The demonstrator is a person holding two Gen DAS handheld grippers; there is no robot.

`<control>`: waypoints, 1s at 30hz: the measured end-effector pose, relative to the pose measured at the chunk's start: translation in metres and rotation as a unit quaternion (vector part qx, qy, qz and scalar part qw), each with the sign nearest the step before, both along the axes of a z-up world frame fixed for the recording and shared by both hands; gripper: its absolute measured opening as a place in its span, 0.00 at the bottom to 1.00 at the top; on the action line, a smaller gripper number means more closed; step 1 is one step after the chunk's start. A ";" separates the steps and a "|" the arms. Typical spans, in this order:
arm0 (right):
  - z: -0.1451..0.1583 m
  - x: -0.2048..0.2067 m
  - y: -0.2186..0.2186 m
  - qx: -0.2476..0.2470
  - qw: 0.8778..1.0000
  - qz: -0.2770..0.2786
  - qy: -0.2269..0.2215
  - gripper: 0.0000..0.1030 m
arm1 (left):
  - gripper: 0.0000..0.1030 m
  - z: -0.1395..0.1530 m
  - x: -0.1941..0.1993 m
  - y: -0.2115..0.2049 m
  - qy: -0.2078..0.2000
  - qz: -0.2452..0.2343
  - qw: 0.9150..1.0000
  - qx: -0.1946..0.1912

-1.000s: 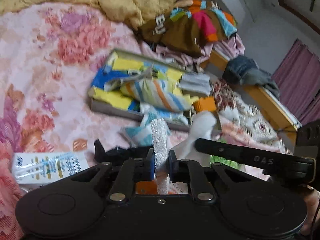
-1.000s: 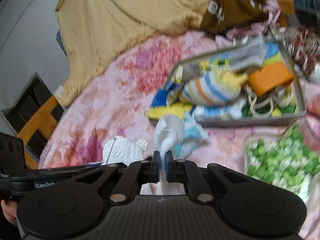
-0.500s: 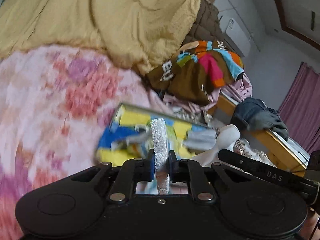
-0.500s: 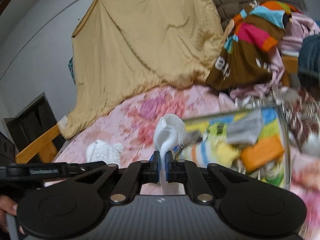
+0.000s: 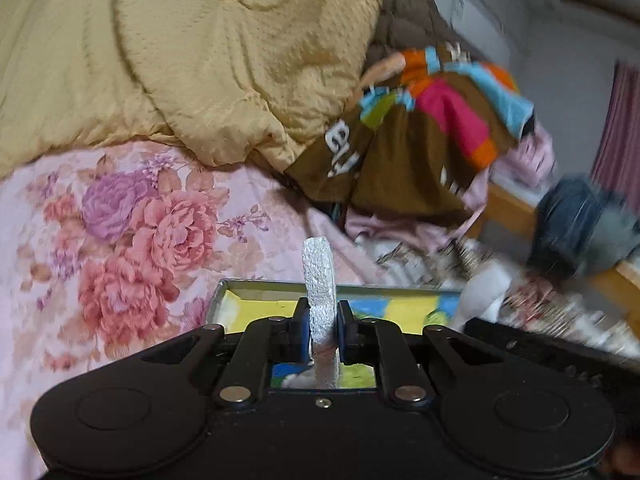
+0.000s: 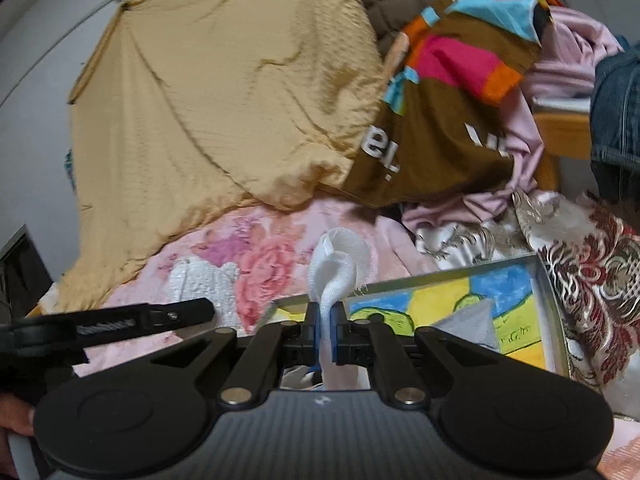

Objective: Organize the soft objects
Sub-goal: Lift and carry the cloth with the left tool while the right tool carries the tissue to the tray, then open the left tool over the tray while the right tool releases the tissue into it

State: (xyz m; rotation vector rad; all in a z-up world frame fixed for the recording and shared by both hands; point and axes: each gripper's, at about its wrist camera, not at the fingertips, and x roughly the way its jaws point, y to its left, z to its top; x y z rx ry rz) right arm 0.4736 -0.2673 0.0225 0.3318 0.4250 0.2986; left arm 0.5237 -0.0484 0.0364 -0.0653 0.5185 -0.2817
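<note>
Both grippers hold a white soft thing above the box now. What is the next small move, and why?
Probably lower the left gripper toward the open box and let go. Its white foam piece is pinched above the box's near edge, and the right gripper holds white cloth beside it.

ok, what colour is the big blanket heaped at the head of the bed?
Mustard yellow, plain with a fine puckered texture. The blanket shows best in the left wrist view.
</note>
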 end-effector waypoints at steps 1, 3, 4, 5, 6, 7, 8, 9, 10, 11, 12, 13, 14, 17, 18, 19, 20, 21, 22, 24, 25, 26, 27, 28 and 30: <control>-0.005 0.003 -0.001 0.001 1.000 -0.002 0.005 0.06 | 0.14 -0.006 0.005 -0.006 0.007 -0.001 1.000 0.018; -0.014 0.010 -0.001 0.002 1.000 0.000 0.016 0.06 | 0.14 -0.017 0.013 -0.013 0.021 0.002 0.999 0.035; -0.019 0.013 -0.001 0.003 1.000 0.001 0.024 0.06 | 0.14 -0.023 0.016 -0.014 0.029 0.002 0.999 0.039; -0.023 0.015 -0.002 0.004 1.000 0.001 0.031 0.06 | 0.14 -0.027 0.018 -0.015 0.034 0.002 0.998 0.044; -0.026 0.018 -0.002 0.005 0.999 0.001 0.038 0.06 | 0.14 -0.030 0.019 -0.017 0.035 0.001 0.998 0.049; -0.029 0.020 -0.003 0.006 0.999 0.001 0.045 0.06 | 0.14 -0.033 0.019 -0.019 0.036 -0.001 0.998 0.056; -0.031 0.022 -0.003 0.008 0.999 0.000 0.051 0.06 | 0.14 -0.035 0.021 -0.020 0.037 -0.004 0.997 0.060; -0.033 0.022 -0.003 0.011 0.998 0.001 0.054 0.07 | 0.14 -0.037 0.021 -0.022 0.039 -0.006 0.997 0.063; -0.034 0.022 -0.004 0.014 0.998 0.002 0.056 0.07 | 0.14 -0.038 0.022 -0.023 0.041 -0.007 0.997 0.063; -0.035 0.022 -0.003 0.013 0.998 0.002 0.058 0.09 | 0.14 -0.040 0.022 -0.024 0.044 -0.009 0.997 0.062; -0.036 0.021 -0.003 0.012 0.998 0.001 0.060 0.10 | 0.15 -0.041 0.022 -0.025 0.049 -0.010 0.997 0.060; -0.037 0.021 -0.004 0.011 0.998 -0.001 0.062 0.11 | 0.15 -0.042 0.022 -0.027 0.053 -0.011 0.997 0.058; -0.038 0.021 -0.004 0.011 0.998 -0.003 0.065 0.12 | 0.16 -0.043 0.022 -0.028 0.057 -0.011 0.997 0.056; -0.041 0.020 -0.010 0.016 0.997 -0.007 0.069 0.14 | 0.18 -0.045 0.022 -0.030 0.064 -0.014 0.997 0.049; -0.042 0.020 -0.012 0.017 0.997 -0.008 0.069 0.15 | 0.20 -0.046 0.021 -0.030 0.066 -0.014 0.997 0.046; -0.042 0.019 -0.014 0.018 0.997 -0.010 0.069 0.16 | 0.20 -0.047 0.021 -0.031 0.069 -0.013 0.997 0.044; -0.042 0.019 -0.015 0.019 0.997 -0.012 0.070 0.21 | 0.22 -0.048 0.021 -0.031 0.071 -0.011 0.997 0.042; -0.042 0.019 -0.017 0.020 0.997 -0.014 0.071 0.28 | 0.24 -0.049 0.021 -0.030 0.074 -0.008 0.996 0.042; -0.042 0.019 -0.018 0.022 0.997 -0.014 0.071 0.29 | 0.24 -0.049 0.021 -0.030 0.077 -0.006 0.996 0.041; -0.042 0.019 -0.020 0.021 0.997 -0.015 0.072 0.32 | 0.26 -0.049 0.019 -0.028 0.080 -0.004 0.996 0.041; -0.041 0.018 -0.020 0.021 0.997 -0.015 0.072 0.33 | 0.27 -0.047 0.018 -0.026 0.079 -0.002 0.996 0.040; -0.040 0.018 -0.020 0.019 0.997 -0.014 0.072 0.37 | 0.30 -0.046 0.017 -0.025 0.079 0.000 0.996 0.038; -0.039 0.017 -0.020 0.018 0.997 -0.013 0.072 0.41 | 0.31 -0.044 0.015 -0.023 0.080 0.003 0.996 0.037; -0.038 0.016 -0.021 0.017 0.997 -0.014 0.071 0.43 | 0.33 -0.042 0.014 -0.022 0.079 0.005 0.996 0.035; -0.034 0.013 -0.022 0.015 0.998 -0.016 0.067 0.50 | 0.37 -0.036 0.009 -0.019 0.075 0.013 0.997 0.030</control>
